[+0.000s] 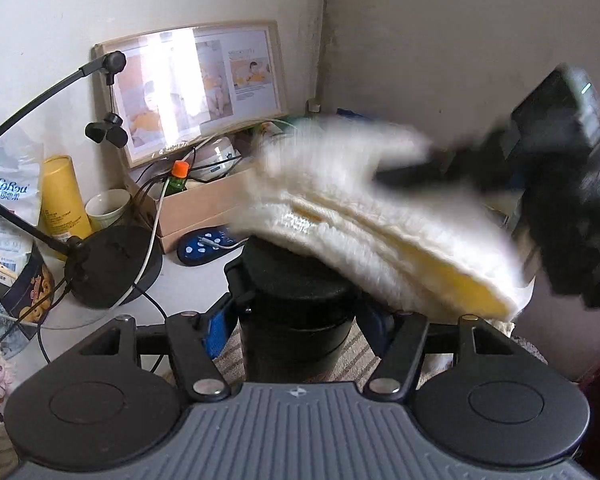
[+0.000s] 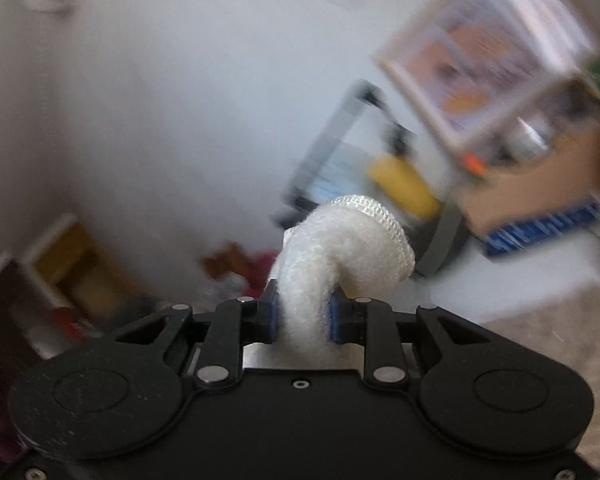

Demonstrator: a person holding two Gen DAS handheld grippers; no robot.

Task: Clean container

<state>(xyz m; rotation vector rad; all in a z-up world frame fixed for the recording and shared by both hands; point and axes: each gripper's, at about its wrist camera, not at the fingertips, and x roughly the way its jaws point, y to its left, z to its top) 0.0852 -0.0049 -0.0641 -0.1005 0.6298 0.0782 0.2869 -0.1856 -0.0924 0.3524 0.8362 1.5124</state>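
Note:
My left gripper (image 1: 300, 320) is shut on a black cylindrical container (image 1: 296, 304) and holds it upright, its blue pads against the sides. A folded white and yellow cloth (image 1: 372, 232) lies blurred over the container's top, at its right side. My right gripper (image 2: 303, 316) is shut on the white cloth (image 2: 348, 252), which bulges out past the pads. In the left wrist view the right gripper (image 1: 412, 176) reaches in from the upper right, blurred by motion.
A black lamp base (image 1: 112, 268) with its arm stands at left on the white table (image 1: 188, 288). Behind are a yellow tube (image 1: 62, 196), a cup (image 1: 108, 208), a cardboard box (image 1: 208, 204) and a framed picture (image 1: 196, 84). A striped mat (image 1: 228, 356) lies under the container.

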